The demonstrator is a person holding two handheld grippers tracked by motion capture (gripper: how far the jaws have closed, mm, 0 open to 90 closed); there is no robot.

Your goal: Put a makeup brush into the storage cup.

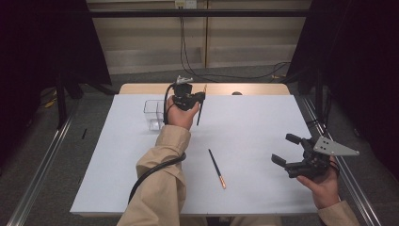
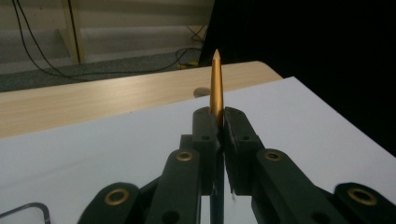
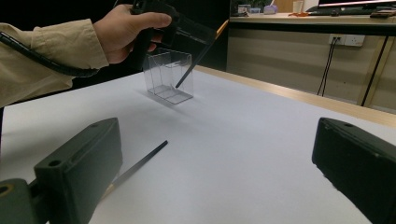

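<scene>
We've got the left gripper [image 1: 200, 97] up near the far edge of the white table [image 1: 254, 122], jaws clamped tight on a black pen [image 1: 201, 109] with a gold end, hanging just right of the clear box [image 1: 153, 114]. Our right gripper [image 1: 288, 149] hovers at the right side, jaws wide apart with nothing between them, while a second pen [image 1: 217, 168] lies flat mid-table.
</scene>
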